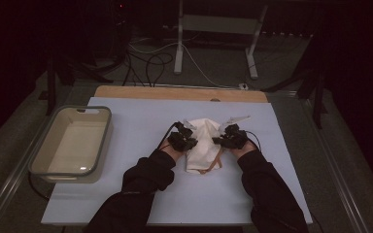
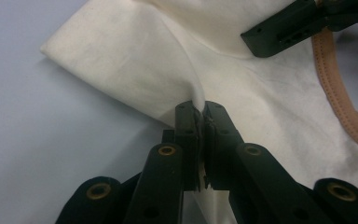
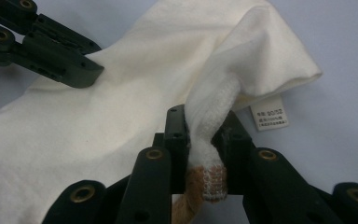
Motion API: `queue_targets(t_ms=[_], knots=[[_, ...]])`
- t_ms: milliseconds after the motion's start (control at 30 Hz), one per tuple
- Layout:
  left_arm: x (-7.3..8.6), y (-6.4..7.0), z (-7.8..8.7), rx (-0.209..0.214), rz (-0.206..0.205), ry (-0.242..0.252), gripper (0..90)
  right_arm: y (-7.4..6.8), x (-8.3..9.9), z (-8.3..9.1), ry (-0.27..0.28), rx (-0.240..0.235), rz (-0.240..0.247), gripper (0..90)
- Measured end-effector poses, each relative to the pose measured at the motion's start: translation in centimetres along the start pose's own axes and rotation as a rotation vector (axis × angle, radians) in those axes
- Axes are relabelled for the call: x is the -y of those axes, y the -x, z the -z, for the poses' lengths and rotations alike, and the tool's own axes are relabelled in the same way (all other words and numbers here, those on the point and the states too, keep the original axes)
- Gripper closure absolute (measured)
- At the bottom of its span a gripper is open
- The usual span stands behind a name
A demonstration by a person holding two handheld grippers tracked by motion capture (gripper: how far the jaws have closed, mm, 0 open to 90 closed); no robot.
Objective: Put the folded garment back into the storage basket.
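Left gripper [image 2: 203, 109]: fingers clamped on thin fold of cream cloth [image 2: 135, 60]. Right gripper [image 3: 204, 122]: fingers clamped on bunched cloth edge with tan trim [image 3: 193, 186]. Cloth lies mid-worktop [image 1: 141, 116] between both grippers, care label [image 3: 270, 116] beside it. Farther left: empty tray [image 1: 73, 141] on worktop edge.

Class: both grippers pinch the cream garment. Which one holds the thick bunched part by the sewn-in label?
The right gripper: a thick roll of the cream garment sits between its jaws, beside the label. The left gripper pinches a thin fold.
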State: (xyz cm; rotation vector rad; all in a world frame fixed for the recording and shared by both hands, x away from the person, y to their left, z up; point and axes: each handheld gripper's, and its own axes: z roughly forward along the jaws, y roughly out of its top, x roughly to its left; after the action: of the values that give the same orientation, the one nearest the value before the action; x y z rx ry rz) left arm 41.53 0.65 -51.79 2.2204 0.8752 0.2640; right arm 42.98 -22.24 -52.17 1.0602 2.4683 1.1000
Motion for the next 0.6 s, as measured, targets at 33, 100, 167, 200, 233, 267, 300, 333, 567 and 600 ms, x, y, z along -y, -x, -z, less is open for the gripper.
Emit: queue_targets(t_ms=[33, 100, 167, 200, 233, 267, 300, 333, 567, 600], knots=[[-0.1, 0.0, 0.1, 0.003, 0.005, 0.003, 86.8, 0.0, 0.0, 0.0, 0.0, 0.0, 0.0, 77.2], [-0.2, 0.1, 0.4, 0.004, -0.002, 0.001, 86.8, -0.1, -0.1, 0.2, 0.004, -0.001, -0.002, 77.3], [-0.5, 0.2, 0.8, 0.0, -0.007, 0.007, 86.8, -0.2, -0.4, 0.5, 0.012, -0.001, -0.002, 77.2], [-0.5, 0.2, 0.8, 0.0, -0.007, 0.007, 86.8, -0.2, -0.4, 0.5, 0.012, -0.001, -0.002, 77.2], [-0.6, 0.2, 0.9, 0.0, -0.012, 0.003, 86.8, -0.2, -0.5, 0.7, 0.015, -0.002, -0.006, 77.3], [-0.6, 0.2, 1.0, 0.0, -0.015, 0.007, 86.8, -0.3, -0.7, 0.8, 0.018, -0.004, -0.003, 77.3], [-0.7, 0.3, 1.1, 0.0, -0.015, 0.01, 86.8, -0.4, -0.7, 1.0, 0.018, -0.002, -0.008, 77.3], [-0.8, 0.3, 1.3, 0.001, -0.014, 0.012, 86.8, -0.5, -0.8, 1.1, 0.024, -0.005, -0.004, 77.3], [-1.2, 0.0, 2.3, 0.005, -0.002, 0.036, 86.9, -0.8, -1.6, 1.8, 0.045, -0.009, -0.008, 77.3], [-1.3, 0.0, 2.4, 0.006, 0.0, 0.042, 86.9, -0.9, -1.7, 1.9, 0.047, -0.009, -0.006, 77.3]])
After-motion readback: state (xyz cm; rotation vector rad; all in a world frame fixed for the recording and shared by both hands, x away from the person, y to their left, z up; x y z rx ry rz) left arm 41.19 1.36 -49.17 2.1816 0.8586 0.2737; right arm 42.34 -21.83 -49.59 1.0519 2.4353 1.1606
